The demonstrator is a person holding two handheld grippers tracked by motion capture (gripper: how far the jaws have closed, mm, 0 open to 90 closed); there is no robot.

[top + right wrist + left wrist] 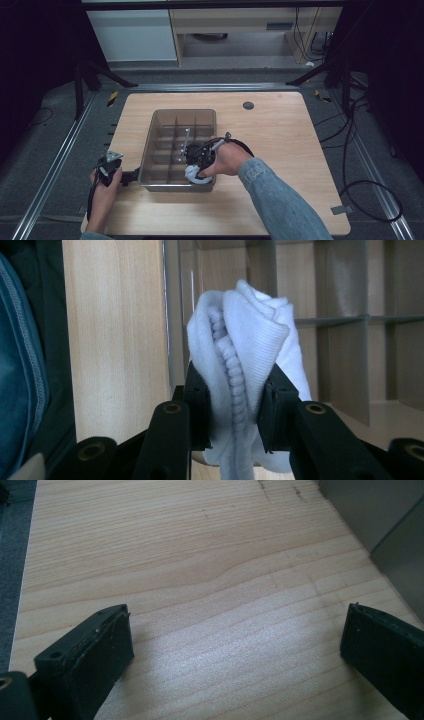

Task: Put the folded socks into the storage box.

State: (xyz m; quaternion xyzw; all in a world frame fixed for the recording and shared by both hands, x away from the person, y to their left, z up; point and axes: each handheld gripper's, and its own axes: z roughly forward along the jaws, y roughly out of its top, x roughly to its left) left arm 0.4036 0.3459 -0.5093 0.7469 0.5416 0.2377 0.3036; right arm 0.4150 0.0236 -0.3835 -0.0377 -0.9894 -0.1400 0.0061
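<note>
The grey divided bin (156,131) stands on the wooden table (280,125); its thin walls are close around the right gripper (196,165). That gripper pinches a white rolled sock (247,347) over the near right compartment. The left gripper (235,650), jaws spread, rests just left of the bin.
</note>
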